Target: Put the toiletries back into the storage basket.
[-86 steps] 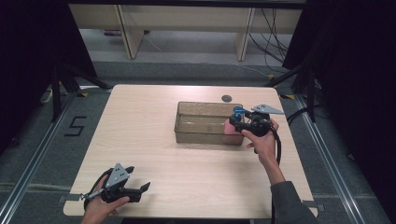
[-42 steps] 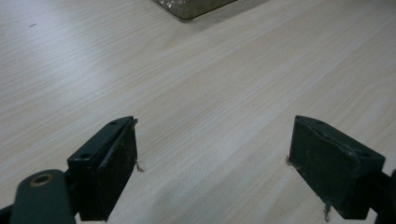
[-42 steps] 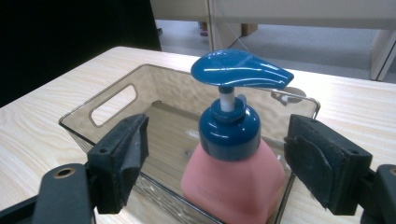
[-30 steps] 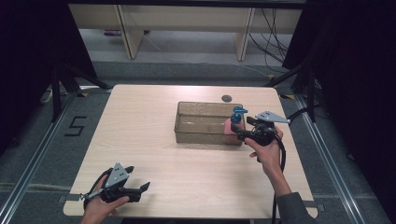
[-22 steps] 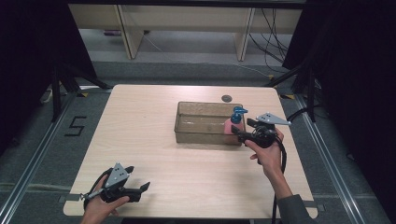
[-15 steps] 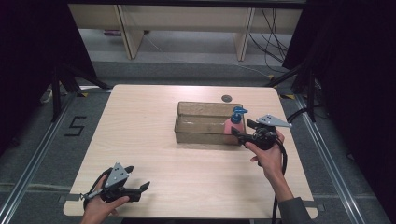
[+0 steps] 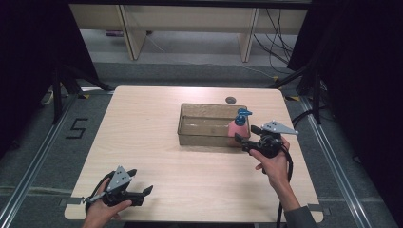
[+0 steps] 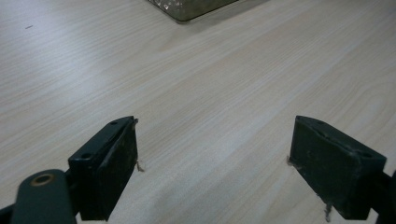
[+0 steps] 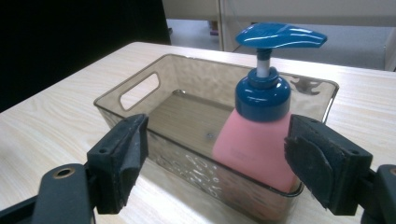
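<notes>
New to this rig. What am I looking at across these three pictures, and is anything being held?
No robot arm here: a person holds a two-jaw hand tool in each hand. The high view looks down on the table from above the person's side. The other two pictures come from cameras riding on the tools, looking out along their black jaws.

On the table stands a clear brownish bin. Inside it, at the end nearest the right gripper, a pink pump bottle with a blue pump top stands upright.

The right gripper is level with the bin's end wall, jaws wide apart; its own view shows the bottle between them but behind the wall, untouched. The left gripper rests near the table's front edge, jaws open over bare wood. Nothing is held.
</notes>
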Motion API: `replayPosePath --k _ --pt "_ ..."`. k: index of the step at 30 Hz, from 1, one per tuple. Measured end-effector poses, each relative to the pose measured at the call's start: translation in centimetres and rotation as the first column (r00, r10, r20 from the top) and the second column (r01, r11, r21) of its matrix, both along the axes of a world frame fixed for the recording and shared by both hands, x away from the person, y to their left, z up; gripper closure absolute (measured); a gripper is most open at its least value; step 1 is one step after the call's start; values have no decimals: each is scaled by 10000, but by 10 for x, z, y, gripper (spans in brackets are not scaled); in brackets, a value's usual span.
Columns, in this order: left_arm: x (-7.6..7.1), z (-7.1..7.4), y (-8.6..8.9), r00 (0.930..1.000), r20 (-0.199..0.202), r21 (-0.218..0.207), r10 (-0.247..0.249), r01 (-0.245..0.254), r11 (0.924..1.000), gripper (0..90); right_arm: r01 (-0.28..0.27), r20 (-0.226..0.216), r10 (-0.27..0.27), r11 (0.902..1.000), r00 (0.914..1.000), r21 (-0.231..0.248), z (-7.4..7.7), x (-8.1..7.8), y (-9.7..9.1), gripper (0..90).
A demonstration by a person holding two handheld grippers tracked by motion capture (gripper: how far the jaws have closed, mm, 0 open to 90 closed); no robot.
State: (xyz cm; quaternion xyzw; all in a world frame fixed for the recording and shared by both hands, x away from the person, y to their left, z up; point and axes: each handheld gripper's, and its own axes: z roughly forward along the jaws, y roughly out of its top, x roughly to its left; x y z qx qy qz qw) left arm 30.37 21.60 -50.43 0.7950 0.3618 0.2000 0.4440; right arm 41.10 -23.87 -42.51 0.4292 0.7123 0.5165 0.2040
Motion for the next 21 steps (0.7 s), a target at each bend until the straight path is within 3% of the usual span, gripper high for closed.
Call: replayPosePath --k 3,5,7,9,11,13,14,18,21 --pt "0 0 0 10000 20 -73 7 -7 10000 149 -29 -241 34 9998 9997 206 1 -4 3 226" --pt "0 -1 0 10000 5 -95 20 -20 10000 149 -107 -6 107 9999 9999 60 0 -4 2 227" --pt "0 0 0 10000 18 -143 63 -63 9999 149 -221 -74 221 9997 9997 130 -2 -5 4 227" --pt "0 0 0 10000 48 -81 -58 59 9999 149 -82 -356 88 9998 9993 178 -2 -8 6 227" --pt "0 0 0 10000 19 -140 -13 13 9999 149 -114 7 114 9999 9999 -91 -3 -7 4 227" --pt "0 0 -1 10000 53 -209 31 -30 9998 149 -82 -203 88 9996 9998 282 -3 -9 6 227" --pt "0 1 0 10000 81 -124 -13 14 9999 149 -149 -18 149 9999 9999 60 -3 -9 4 227" --pt "0 1 0 10000 82 -151 16 -15 9999 149 -96 -350 114 9986 9993 516 -3 -15 5 227" --pt "0 0 0 10000 24 -84 -4 4 10000 149 -110 -37 111 9997 9999 199 -4 -14 3 226"
